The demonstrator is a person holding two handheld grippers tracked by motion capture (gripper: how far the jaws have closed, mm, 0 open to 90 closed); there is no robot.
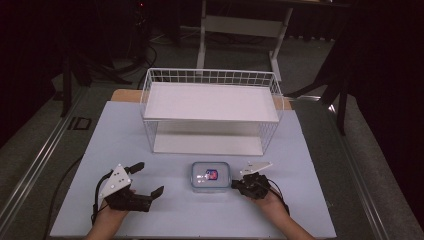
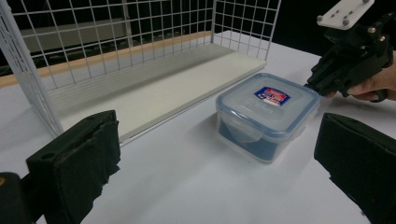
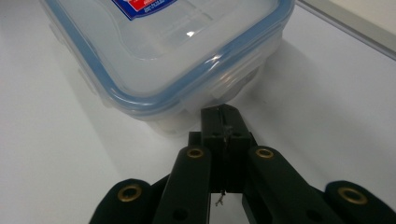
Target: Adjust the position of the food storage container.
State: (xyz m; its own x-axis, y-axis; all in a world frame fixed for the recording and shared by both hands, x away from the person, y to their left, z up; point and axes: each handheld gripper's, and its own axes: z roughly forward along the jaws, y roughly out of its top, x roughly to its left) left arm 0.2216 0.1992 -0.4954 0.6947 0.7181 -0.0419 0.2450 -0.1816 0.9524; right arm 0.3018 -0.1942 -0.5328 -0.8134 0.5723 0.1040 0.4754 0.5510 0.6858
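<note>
High view shows a pale table (image 1: 165, 215) with a white wire rack (image 1: 212, 107) standing at its far half, an upper shelf over a lower one, open toward the person. Nearer, just in front of the rack's lower shelf, sits a small clear box (image 1: 210, 177) with a blue-rimmed lid and a red and blue label on top. The left gripper (image 1: 148, 179) lies well to the left of the box, held by the left hand (image 1: 111, 212), its jaws spread wide with nothing between them. Left gripper view has those two black jaws far apart at the bottom corners, the box (image 2: 266, 114) out ahead on the bare table, near but apart from them, and the rack (image 2: 126, 42) behind it. The right gripper (image 1: 234, 184), held by the right hand (image 1: 269, 201), sits at the box's right side, its tip touching or just beside the box wall. Right gripper view shows its jaws pressed together, holding nothing, their closed tip (image 3: 223, 122) right against the lower edge of the box (image 3: 177, 51) below the lid rim.
</note>
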